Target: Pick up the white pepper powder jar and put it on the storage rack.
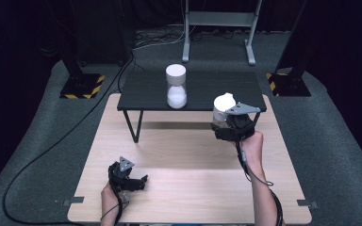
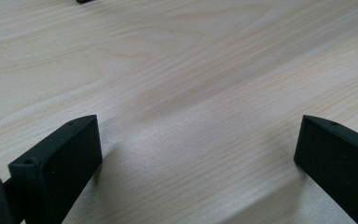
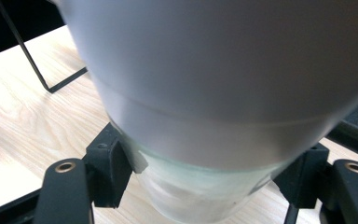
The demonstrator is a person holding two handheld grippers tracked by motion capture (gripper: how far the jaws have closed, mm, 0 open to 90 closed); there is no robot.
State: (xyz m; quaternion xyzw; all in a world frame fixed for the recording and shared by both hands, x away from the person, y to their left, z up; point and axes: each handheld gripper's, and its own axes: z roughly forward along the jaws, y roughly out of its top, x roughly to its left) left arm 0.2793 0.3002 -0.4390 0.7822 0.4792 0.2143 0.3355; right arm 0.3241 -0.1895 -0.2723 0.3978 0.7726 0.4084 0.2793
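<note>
Along the far edge of the light wooden table (image 1: 188, 188) stands a low black shelf (image 1: 207, 92) on thin wire legs, leaving open room beneath it. On the shelf top, left of centre, a white-lidded jar (image 1: 176, 87) stands upright, well apart from the shelf's right end. The near half of the table is bare wood from the left edge to the right edge.

Right gripper (image 1: 226, 125): positioned at the shelf's right front corner, above the table. Its jaws are clamped on the glass body of a second jar with a white lid (image 3: 223, 84), one pad on each side, below the lid. The jar is held clear of the table surface.

Left gripper (image 1: 139, 181): positioned low over the near left part of the table. Its jaws stand wide apart, with only bare wood between them.
</note>
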